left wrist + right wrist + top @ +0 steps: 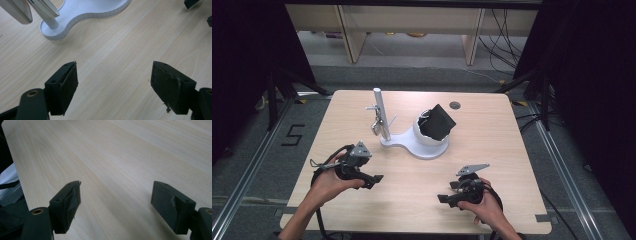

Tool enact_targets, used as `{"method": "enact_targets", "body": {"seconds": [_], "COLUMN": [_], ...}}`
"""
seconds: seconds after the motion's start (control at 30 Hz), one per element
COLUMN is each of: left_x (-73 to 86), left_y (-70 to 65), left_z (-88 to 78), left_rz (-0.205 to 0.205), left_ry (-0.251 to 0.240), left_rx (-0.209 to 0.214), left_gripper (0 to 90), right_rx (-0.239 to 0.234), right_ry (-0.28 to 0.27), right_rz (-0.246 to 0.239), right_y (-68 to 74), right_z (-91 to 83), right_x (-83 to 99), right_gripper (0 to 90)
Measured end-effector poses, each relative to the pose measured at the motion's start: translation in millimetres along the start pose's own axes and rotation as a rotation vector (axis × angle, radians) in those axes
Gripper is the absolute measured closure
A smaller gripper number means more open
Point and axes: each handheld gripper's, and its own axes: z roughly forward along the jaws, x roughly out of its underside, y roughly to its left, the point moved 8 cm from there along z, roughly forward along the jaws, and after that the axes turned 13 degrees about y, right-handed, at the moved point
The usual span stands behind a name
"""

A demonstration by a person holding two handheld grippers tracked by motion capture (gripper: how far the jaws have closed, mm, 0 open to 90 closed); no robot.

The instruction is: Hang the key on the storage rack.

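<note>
A white stand (409, 142) sits mid-table, with an upright post (381, 112) and a round cup (429, 137). A black, crumpled object (438, 122) sticks out of the cup. Small metal pieces (376, 125) hang from the post. My left gripper (373, 179) rests low at the front left, open, with nothing between its jaws. In the left gripper view (115, 75) it faces the stand's base (85, 12) and post foot (50, 22). My right gripper (444, 198) is at the front right, open, over bare wood (117, 195).
The light wood table (492, 150) has a grey round plug (455, 105) near its far edge. Black frames and cables stand on the floor on both sides, and wooden shelving lines the back. A floor mark "5" (292, 135) lies at the left.
</note>
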Motion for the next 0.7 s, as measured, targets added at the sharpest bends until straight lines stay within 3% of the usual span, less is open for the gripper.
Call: {"method": "enact_targets", "body": {"seconds": [0.17, 0.4, 0.43, 0.47, 0.57, 0.6, 0.63, 0.67, 0.7], "left_x": [7.4, 15.9, 16.3, 16.3, 17.4, 18.9, 20.5, 22.0, 23.8], "left_y": [-1.7, -5.2, -6.7, -6.3, -11.0, -11.8, -14.1, -16.5, -16.8], "left_z": [2.8, 13.8, 14.5, 15.2, 17.6, 17.7, 18.5, 19.5, 20.1], "left_rz": [-0.026, -0.007, -0.020, -0.008, -0.037, -0.021, -0.018, -0.032, -0.013], "left_ry": [-0.034, -0.003, 0.000, -0.005, -0.038, -0.041, -0.042, -0.047, -0.048], "left_rx": [0.007, 0.008, 0.010, 0.001, -0.007, -0.011, -0.005, -0.001, -0.007], "left_gripper": [21.6, 21.5, 21.5, 21.5, 21.6, 21.5, 21.5, 21.5, 21.5], "right_rx": [0.007, 0.015, 0.013, 0.005, 0.011, -0.008, 0.003, 0.000, -0.001], "right_ry": [0.015, 0.008, 0.011, 0.013, 0.011, 0.007, 0.004, 0.006, 0.004], "right_rz": [0.014, 0.018, 0.024, 0.026, 0.017, 0.029, 0.006, 0.000, 0.005], "right_y": [0.3, 1.5, 2.1, 3.2, 3.5, 5.8, 3.7, 4.0, 4.6], "right_z": [1.2, -1.7, -1.8, -1.7, -1.2, -0.4, -0.4, -0.5, -0.6], "right_x": [1.3, 3.5, 3.9, 4.1, 3.4, 3.2, 2.6, 2.6, 2.6], "right_gripper": [24.8, 24.9, 24.9, 24.9, 25.0, 24.9, 24.9, 24.9, 25.0]}}
